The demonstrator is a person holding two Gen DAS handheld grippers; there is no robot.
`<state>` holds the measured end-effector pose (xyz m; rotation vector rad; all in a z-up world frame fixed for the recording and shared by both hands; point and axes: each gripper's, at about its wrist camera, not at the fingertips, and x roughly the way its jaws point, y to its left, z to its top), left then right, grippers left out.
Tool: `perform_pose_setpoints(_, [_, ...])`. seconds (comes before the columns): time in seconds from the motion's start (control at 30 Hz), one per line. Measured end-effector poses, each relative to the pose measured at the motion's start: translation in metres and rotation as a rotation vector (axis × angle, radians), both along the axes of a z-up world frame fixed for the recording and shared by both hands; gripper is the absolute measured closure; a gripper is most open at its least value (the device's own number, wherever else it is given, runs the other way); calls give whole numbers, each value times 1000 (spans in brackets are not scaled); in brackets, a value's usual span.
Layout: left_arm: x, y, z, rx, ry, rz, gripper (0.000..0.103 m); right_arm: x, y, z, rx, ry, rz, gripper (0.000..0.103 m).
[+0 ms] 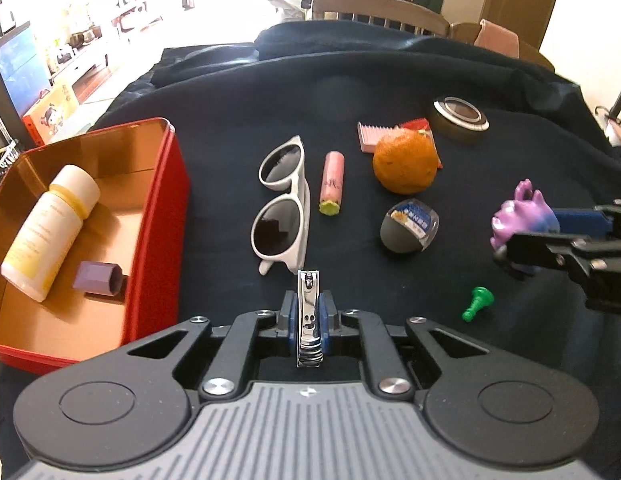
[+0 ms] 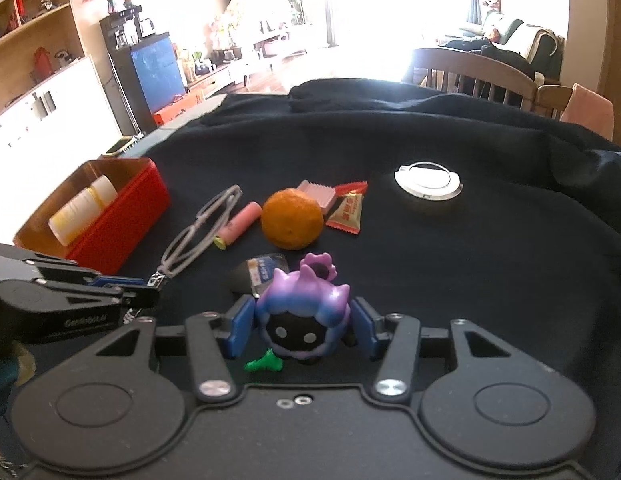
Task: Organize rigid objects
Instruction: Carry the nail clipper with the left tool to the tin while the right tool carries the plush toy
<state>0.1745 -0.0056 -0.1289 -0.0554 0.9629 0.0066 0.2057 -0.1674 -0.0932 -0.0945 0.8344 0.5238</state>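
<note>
In the left wrist view the left gripper (image 1: 309, 312) is clenched on a nail clipper (image 1: 309, 318), held upright at its middle just right of the red tin (image 1: 158, 240); it looks light, stiff and slick, so the flat sides suit the pads, though its lower end is hidden. In the right wrist view the right gripper (image 2: 301, 330) flanks a purple toy figure (image 2: 303, 316) near the middle of the cloth; it looks hard and light, and actual contact is unclear.
</note>
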Motion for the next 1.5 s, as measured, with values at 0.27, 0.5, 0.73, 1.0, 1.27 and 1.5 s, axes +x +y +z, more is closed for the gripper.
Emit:
perform_pose_setpoints(0.27, [-11, 13, 32, -37, -47, 0, 92, -22, 9, 30, 34, -34, 12, 51])
perform_pose_setpoints(0.5, [-20, 32, 56, -63, -75, 6, 92, -35, 29, 54, 53, -78, 27, 51])
perform_pose_setpoints(0.73, [-26, 62, 70, -86, -85, 11, 92, -46, 59, 67, 61, -101, 40, 51])
perform_pose_setpoints(1.0, [-31, 109, 79, -84, -94, 36, 92, -55, 113, 71, 69, -104, 70, 51])
perform_pose_setpoints(1.27, [-32, 163, 82, -82, -104, 56, 92, -57, 166, 66, 58, -95, 94, 51])
perform_pose_setpoints(1.5, [-18, 206, 86, -51, -135, 72, 92, -52, 205, 62, 50, -90, 112, 51])
